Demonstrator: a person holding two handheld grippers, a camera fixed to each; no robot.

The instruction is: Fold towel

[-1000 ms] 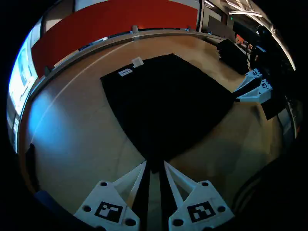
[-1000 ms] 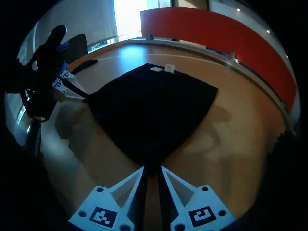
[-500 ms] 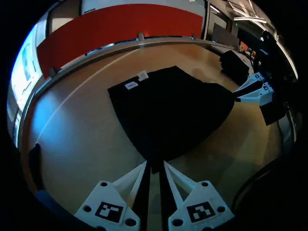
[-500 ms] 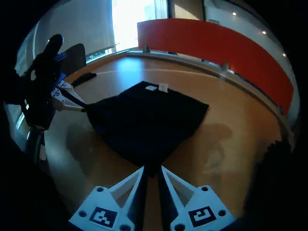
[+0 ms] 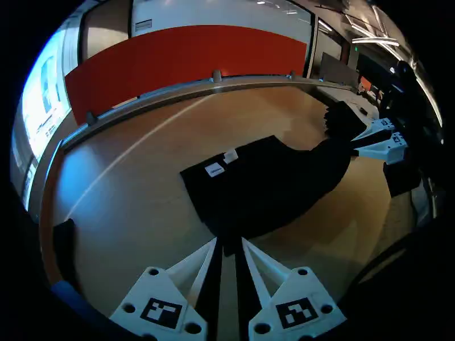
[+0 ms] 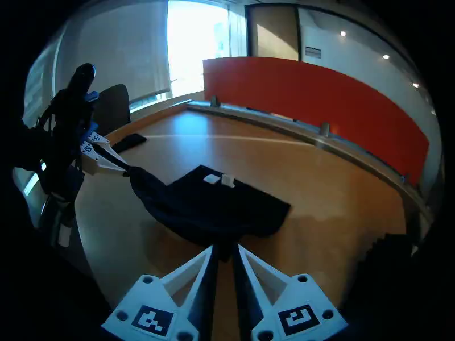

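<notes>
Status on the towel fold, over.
Left tongs, right tongs shut on near corners of black cloth towel, raised off wooden table. Far edge with white tags flat. Nothing blocking.

No legible text, tags (image 5: 215,169) on towel (image 5: 273,182) — too small

The black cloth towel (image 5: 267,182) looks soft and matt, swallowing the light. Under it, the broad orange-brown wooden table (image 5: 131,187) is smooth and glossy, throwing back pale glare. The left gripper (image 5: 230,245) has fingers (image 5: 187,273) of smooth, matt white plastic. The long red partition panel (image 5: 187,57) looks flat and matt.
</notes>
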